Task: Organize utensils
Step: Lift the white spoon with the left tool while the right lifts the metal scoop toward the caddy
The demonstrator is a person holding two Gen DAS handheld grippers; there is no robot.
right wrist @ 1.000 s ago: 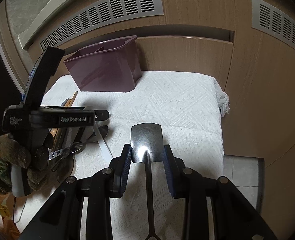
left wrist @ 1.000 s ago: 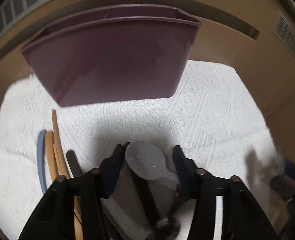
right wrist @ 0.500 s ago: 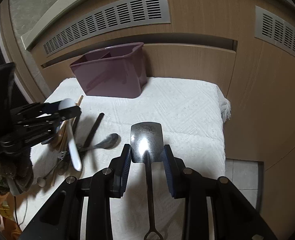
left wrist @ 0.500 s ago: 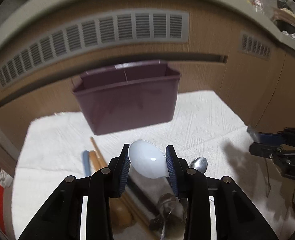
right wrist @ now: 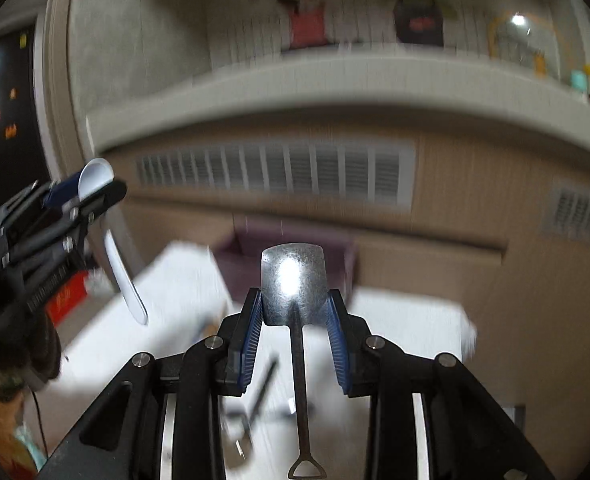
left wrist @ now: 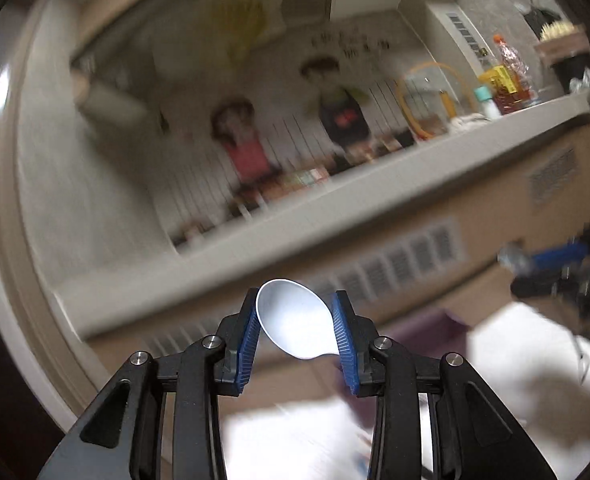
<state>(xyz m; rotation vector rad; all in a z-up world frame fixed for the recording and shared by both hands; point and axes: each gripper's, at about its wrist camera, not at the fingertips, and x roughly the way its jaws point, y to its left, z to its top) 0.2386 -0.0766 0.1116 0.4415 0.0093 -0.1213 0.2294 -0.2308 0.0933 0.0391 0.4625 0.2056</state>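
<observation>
My left gripper [left wrist: 295,312] is shut on a white plastic spoon [left wrist: 293,326], held by its bowl and lifted high, tilted up toward the wall. It also shows in the right wrist view [right wrist: 83,196], the spoon's handle [right wrist: 125,280] hanging down. My right gripper [right wrist: 295,308] is shut on a metal shovel-shaped spoon [right wrist: 293,288], its handle hanging toward the camera. The purple utensil bin [right wrist: 247,256] stands on the white towel [right wrist: 175,320] just behind the shovel spoon. In the left wrist view the bin [left wrist: 423,332] is a blurred patch low and right.
Several dark utensils [right wrist: 259,396] lie blurred on the towel below the right gripper. A wooden panel with vent grilles [right wrist: 271,172] rises behind the bin, under a ledge [right wrist: 335,80]. The right gripper shows at the right edge of the left wrist view [left wrist: 555,276].
Both grippers have risen and tilted upward with their spoons. The left one lifted the white spoon well clear of the towel. Both views are now motion-blurred.
</observation>
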